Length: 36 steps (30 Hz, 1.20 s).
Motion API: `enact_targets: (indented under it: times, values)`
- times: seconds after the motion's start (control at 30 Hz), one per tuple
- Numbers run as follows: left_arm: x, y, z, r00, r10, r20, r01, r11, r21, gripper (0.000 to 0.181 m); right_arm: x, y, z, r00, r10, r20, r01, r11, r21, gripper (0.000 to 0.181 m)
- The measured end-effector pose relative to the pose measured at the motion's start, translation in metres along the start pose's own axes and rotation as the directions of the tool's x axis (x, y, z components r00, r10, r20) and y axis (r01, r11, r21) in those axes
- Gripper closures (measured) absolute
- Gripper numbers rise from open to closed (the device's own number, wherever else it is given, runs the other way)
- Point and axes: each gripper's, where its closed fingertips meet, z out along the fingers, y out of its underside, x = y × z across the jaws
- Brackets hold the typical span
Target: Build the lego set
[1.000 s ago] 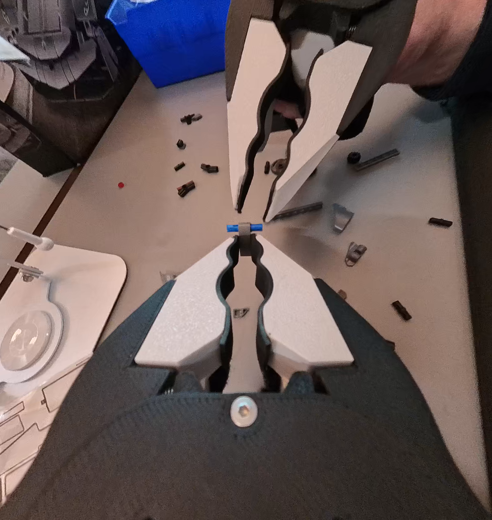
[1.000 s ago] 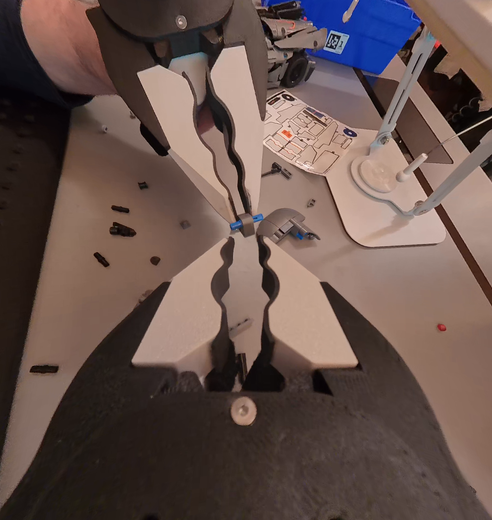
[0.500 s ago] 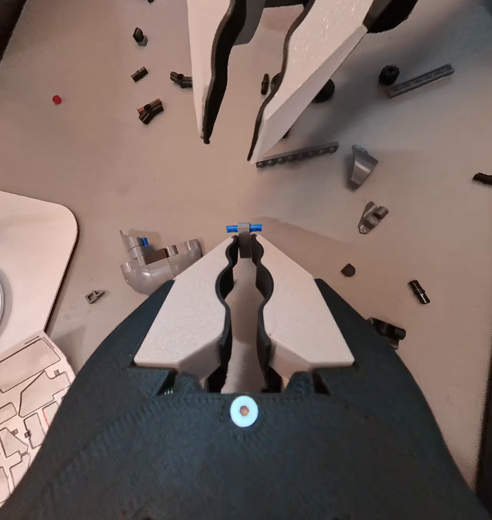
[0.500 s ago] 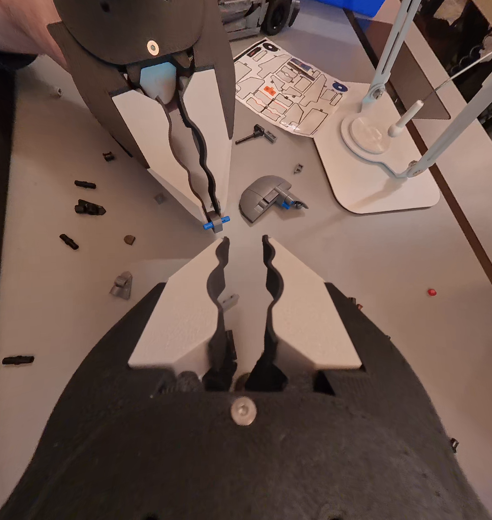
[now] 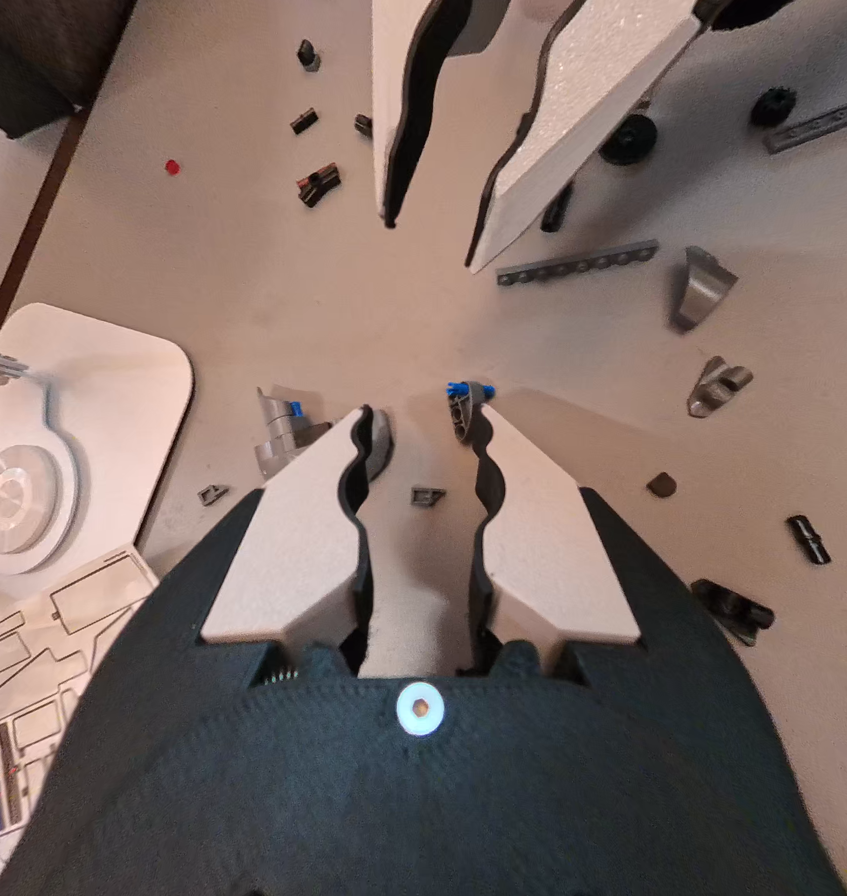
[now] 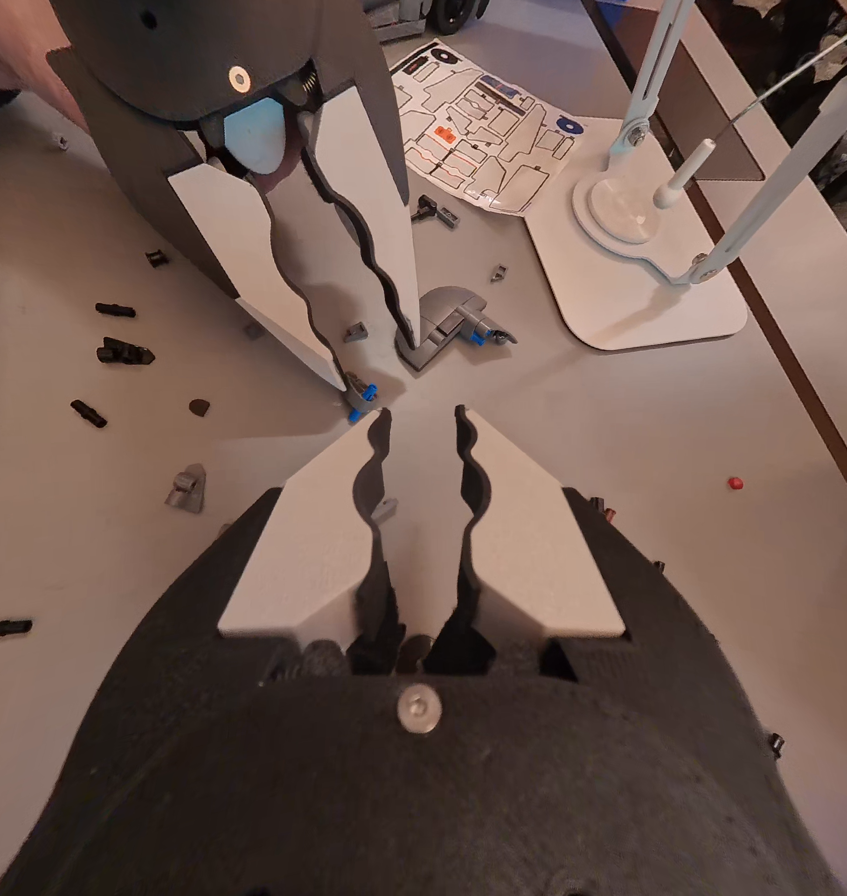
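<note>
A small grey connector with a blue pin (image 5: 466, 402) lies loose against the tip of my left gripper's right-hand finger; it also shows in the right wrist view (image 6: 361, 395). My left gripper (image 5: 424, 409) is open, low over the table, and it also shows in the right wrist view (image 6: 378, 363). A grey curved sub-assembly with a blue pin (image 6: 443, 320) lies at its other fingertip, and in the left wrist view (image 5: 278, 431) it is partly hidden behind that finger. My right gripper (image 6: 422, 412) is open and empty, facing the left one; it also shows in the left wrist view (image 5: 431, 242).
Black pins (image 6: 114, 310), grey panels (image 5: 698, 291), a long grey beam (image 5: 576, 264), black gears (image 5: 627, 138) and a red stud (image 6: 735, 482) lie scattered on the table. A sticker sheet (image 6: 484, 131) and a white stand base (image 6: 654, 291) sit by the table edge. About 6 cm separates my left fingertips from my right. The red stud (image 6: 735, 482) is about 20 cm from my right fingertips. It is also in sight in the left wrist view (image 5: 173, 169).
My left gripper has opened and let go of the grey connector with the blue pin, which now sits at one fingertip. Both grippers have dropped closer to the table.
</note>
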Motion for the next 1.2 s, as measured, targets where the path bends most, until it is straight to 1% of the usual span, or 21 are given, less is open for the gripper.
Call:
enact_targets:
  times: [0.23,0.37,0.4,0.47,0.53,0.63,0.7,0.77,0.8,0.87,0.97,1.2]
  values:
    - [-0.02,-0.006,-0.007,0.994,-0.007,0.109,0.002,0.999,0.038,0.127,0.012,-0.005,-0.001,0.998,0.024,-0.064,-0.023,0.999,0.024,0.148]
    - [-0.036,-0.01,-0.014,0.982,-0.031,0.185,0.018,0.997,0.069,0.113,0.021,-0.014,-0.002,0.99,0.019,-0.139,-0.014,0.999,0.037,0.134]
    - [-0.042,-0.01,-0.016,0.976,-0.041,0.213,0.025,0.997,0.079,0.107,0.023,-0.015,-0.001,0.987,0.015,-0.158,-0.009,0.999,0.034,0.129]
    - [-0.054,-0.009,-0.018,0.96,-0.069,0.27,0.049,0.995,0.083,0.096,0.029,-0.012,0.003,0.979,0.003,-0.203,-0.002,1.0,0.003,0.117]
    - [-0.058,-0.006,-0.018,0.955,-0.091,0.282,0.07,0.994,0.084,0.089,0.033,-0.007,0.01,0.972,-0.002,-0.233,-0.006,0.999,-0.037,0.096]
    - [-0.065,-0.004,-0.018,0.944,-0.115,0.308,0.092,0.992,0.088,0.073,0.035,-0.003,0.026,0.969,0.022,-0.245,-0.042,0.996,-0.076,0.074]
    - [-0.07,-0.001,-0.017,0.937,-0.134,0.322,0.112,0.99,0.086,0.062,0.041,0.002,0.034,0.957,-0.002,-0.29,-0.038,0.99,-0.135,0.061]
    - [-0.073,0.001,-0.016,0.931,-0.153,0.331,0.13,0.987,0.091,0.057,0.046,0.002,0.039,0.939,-0.049,-0.341,-0.013,0.984,-0.176,0.048]
    - [-0.075,0.002,-0.016,0.928,-0.16,0.337,0.136,0.986,0.093,0.054,0.048,-0.001,0.04,0.93,-0.067,-0.361,0.0,0.983,-0.183,0.047]
    - [-0.077,0.005,-0.017,0.922,-0.176,0.345,0.152,0.984,0.096,0.056,0.052,-0.005,0.041,0.916,-0.081,-0.393,0.007,0.983,-0.186,0.043]
    - [-0.083,0.008,-0.02,0.91,-0.215,0.355,0.186,0.976,0.114,0.053,0.056,-0.008,0.04,0.901,-0.077,-0.426,-0.001,0.984,-0.181,0.039]
    - [-0.087,0.011,-0.019,0.895,-0.208,0.394,0.183,0.978,0.101,0.049,0.061,-0.007,0.043,0.889,-0.083,-0.45,0.007,0.986,-0.167,0.036]
